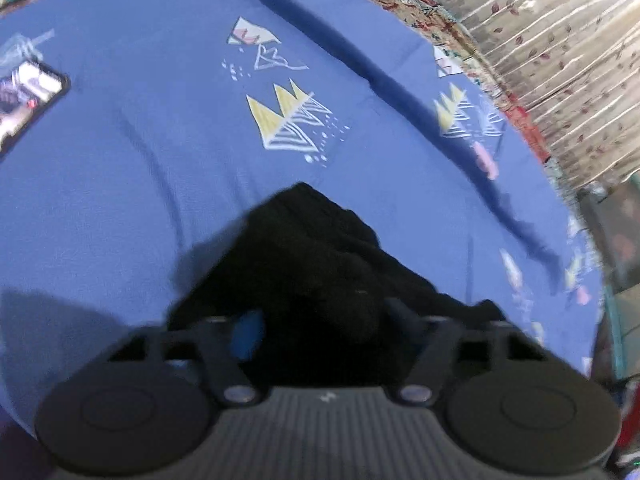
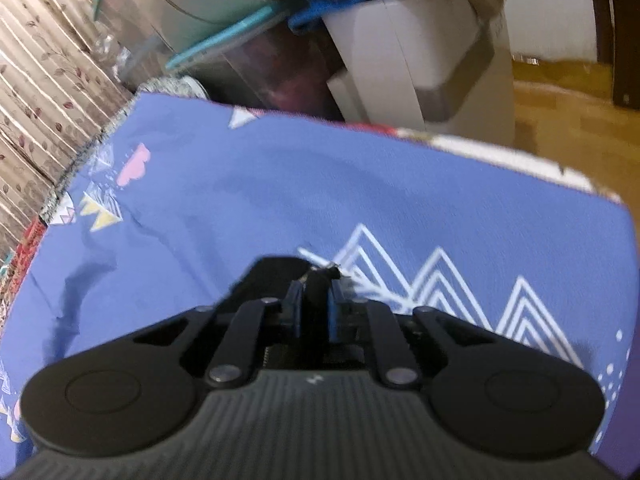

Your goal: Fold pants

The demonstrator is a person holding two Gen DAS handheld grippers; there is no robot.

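Observation:
Black pants (image 1: 304, 240) lie bunched on a blue patterned bedsheet (image 1: 140, 168) in the left wrist view. A thick wad of them fills the space between the fingers of my left gripper (image 1: 324, 320), which is shut on that wad. A blue pad (image 1: 250, 334) shows against the cloth on the left side. In the right wrist view my right gripper (image 2: 315, 300) has its fingers nearly together. It pinches a thin edge of the black pants (image 2: 268, 276) just above the sheet (image 2: 280, 184).
A phone (image 1: 28, 100) with a lit screen lies on the sheet at the far left. A leaf-patterned curtain (image 1: 560, 60) hangs behind the bed. Beyond the bed's edge stand a white appliance (image 2: 420, 60), stacked bins (image 2: 224, 48) and wooden floor (image 2: 560, 120).

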